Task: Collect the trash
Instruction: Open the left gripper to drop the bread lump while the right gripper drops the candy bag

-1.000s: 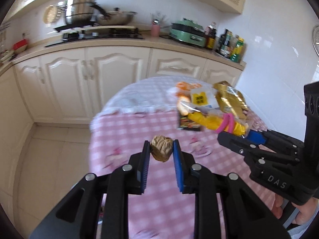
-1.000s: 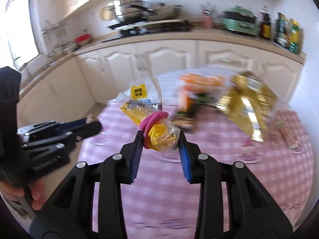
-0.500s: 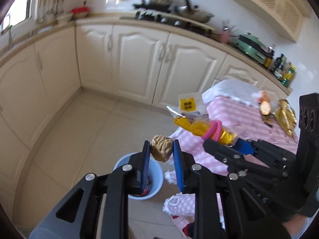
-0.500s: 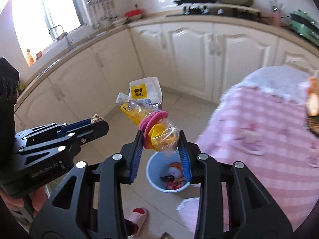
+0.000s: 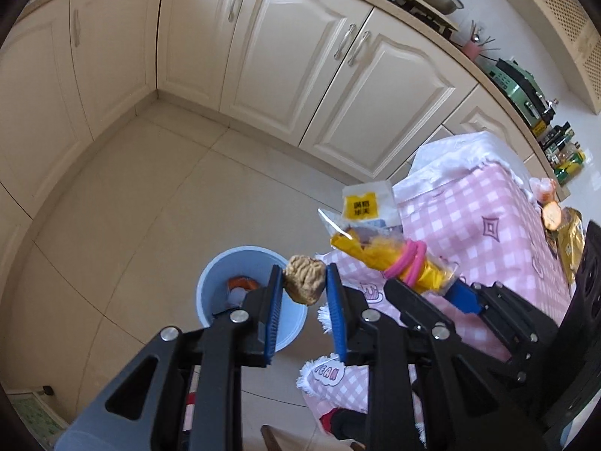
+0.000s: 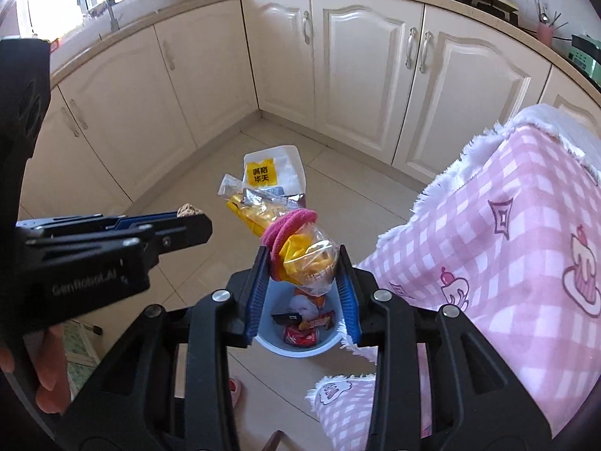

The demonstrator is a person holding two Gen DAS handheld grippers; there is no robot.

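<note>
Right hand-held gripper [image 6: 304,274]; snack bag [image 6: 278,210] lengthwise forward.

My left tongs [image 5: 303,282] pinch a crumpled tan wad [image 5: 304,279]; my right tongs [image 6: 305,263] clamp a clear snack bag [image 6: 280,221] banded with pink rings. Both hang above the blue bin [image 5: 214,274], which holds wrappers.

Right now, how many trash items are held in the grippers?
2: a crumpled brown paper wad in the left gripper; a clear snack bag in the right gripper, both above the blue bin.
</note>
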